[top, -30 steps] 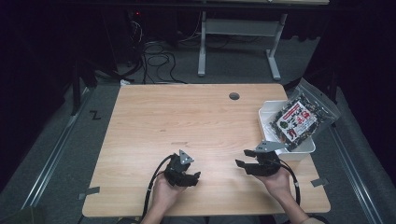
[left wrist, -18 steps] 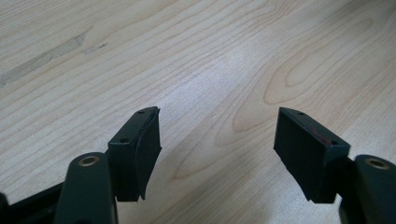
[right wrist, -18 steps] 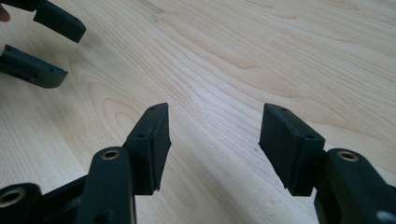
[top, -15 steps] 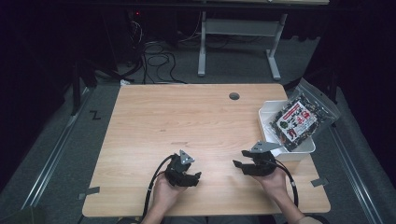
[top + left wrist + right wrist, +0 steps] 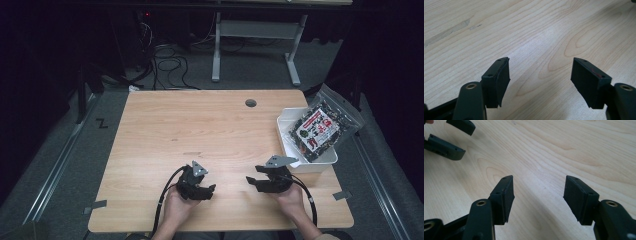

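Both tools (jaws apart) seemingly rest: left tool (image 5: 209,189), right tool (image 5: 252,181).

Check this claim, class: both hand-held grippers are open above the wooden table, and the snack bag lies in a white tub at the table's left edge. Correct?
Not quite. The snack bag lies in the white tub at the table's right edge, as the high view shows. Both the left hand-held gripper and right hand-held gripper are indeed open.
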{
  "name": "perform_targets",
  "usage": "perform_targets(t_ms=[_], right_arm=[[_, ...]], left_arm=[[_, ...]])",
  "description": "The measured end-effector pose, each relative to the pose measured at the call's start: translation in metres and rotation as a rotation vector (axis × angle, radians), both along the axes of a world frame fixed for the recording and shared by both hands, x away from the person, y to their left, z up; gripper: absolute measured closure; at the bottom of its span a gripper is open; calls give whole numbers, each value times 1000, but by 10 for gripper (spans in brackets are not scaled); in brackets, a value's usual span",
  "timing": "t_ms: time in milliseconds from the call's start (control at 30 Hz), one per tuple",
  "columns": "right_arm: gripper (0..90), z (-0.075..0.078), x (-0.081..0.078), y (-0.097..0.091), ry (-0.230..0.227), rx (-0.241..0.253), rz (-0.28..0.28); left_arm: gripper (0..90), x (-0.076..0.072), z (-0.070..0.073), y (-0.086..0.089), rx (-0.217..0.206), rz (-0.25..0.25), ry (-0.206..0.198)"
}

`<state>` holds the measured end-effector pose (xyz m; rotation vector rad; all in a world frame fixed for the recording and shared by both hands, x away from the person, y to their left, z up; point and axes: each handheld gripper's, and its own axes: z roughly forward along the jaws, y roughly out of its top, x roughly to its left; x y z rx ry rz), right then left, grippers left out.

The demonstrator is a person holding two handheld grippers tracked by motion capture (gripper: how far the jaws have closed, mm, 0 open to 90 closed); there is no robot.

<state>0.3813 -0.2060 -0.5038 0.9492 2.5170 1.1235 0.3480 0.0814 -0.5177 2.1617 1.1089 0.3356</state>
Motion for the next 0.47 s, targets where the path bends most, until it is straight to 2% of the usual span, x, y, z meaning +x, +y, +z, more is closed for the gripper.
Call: perform_targets(t_ms=[67,267,467], right_arm=[[415,0,-3,0,-3,8,4],[405,-2,-5,0,-7,-18,11],[402,-2,-7,-3,-17,-11,7]], left_arm=[[317,0,0,0,2,0,-1],[316,-1,1,1,-4,7,-8],[315,0,1,1,-4,7,-9]])
